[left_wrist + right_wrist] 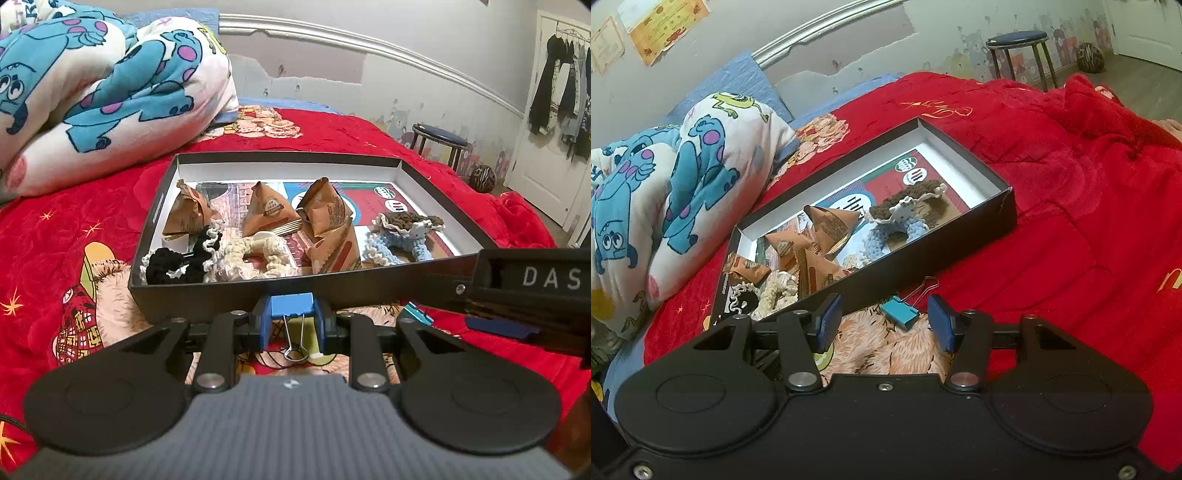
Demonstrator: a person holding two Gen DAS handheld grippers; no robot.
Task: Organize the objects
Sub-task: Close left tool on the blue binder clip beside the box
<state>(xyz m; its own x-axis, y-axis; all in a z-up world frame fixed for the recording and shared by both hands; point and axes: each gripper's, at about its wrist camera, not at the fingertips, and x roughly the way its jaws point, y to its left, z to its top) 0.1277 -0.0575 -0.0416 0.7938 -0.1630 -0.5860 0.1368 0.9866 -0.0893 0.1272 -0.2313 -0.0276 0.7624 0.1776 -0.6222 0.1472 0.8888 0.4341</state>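
My left gripper [291, 322] is shut on a blue binder clip [291, 307], whose wire handles hang down toward the camera, just in front of the near wall of a black shallow box [229, 293]. My right gripper [884, 325] is open and low over the bed. A teal binder clip [900, 313] lies on the bedspread just ahead of the gap between its blue pads [827, 321], untouched. The box [942, 251] holds several brown triangular snack packets [271, 214] and crocheted scrunchies in black [173, 264], cream [251, 254], blue [391, 247] and brown [897, 206].
The box lies on a red printed bedspread [1071, 221]. A rolled monster-print blanket [92, 92] lies to the box's left. The right gripper's housing [524, 284] crosses the right side of the left wrist view. A stool [1019, 48] and a ball [1089, 55] are on the floor beyond the bed.
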